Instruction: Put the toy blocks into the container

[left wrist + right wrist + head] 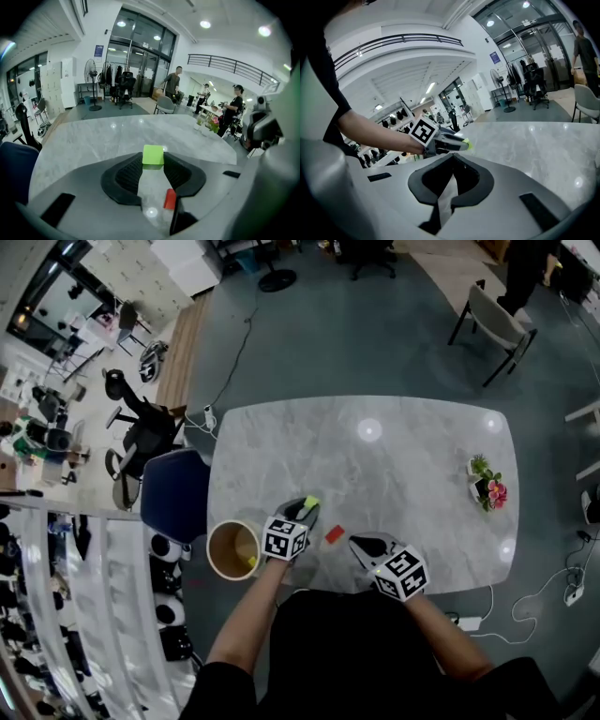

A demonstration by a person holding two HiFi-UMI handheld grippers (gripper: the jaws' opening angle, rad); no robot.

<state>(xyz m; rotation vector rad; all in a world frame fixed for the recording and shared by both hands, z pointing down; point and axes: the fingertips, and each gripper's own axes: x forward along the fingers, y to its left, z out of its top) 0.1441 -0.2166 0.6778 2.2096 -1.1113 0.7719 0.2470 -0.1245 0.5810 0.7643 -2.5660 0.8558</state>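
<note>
Currently, left gripper (307, 508) pinches green block (153, 154) clear of table (394, 465), likely bound for container (210, 549); right gripper (356, 543) closed, empty, beside red block (334, 534).

Grey floor (375, 334), marble table (394, 474), grey chair (495, 320), glass doors (140, 65)

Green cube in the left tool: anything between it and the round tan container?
Nothing visible. The green cube sits gripped in the left tool, and the open-topped round tan container stands just left of it. The small red block lies on the other side.
</note>
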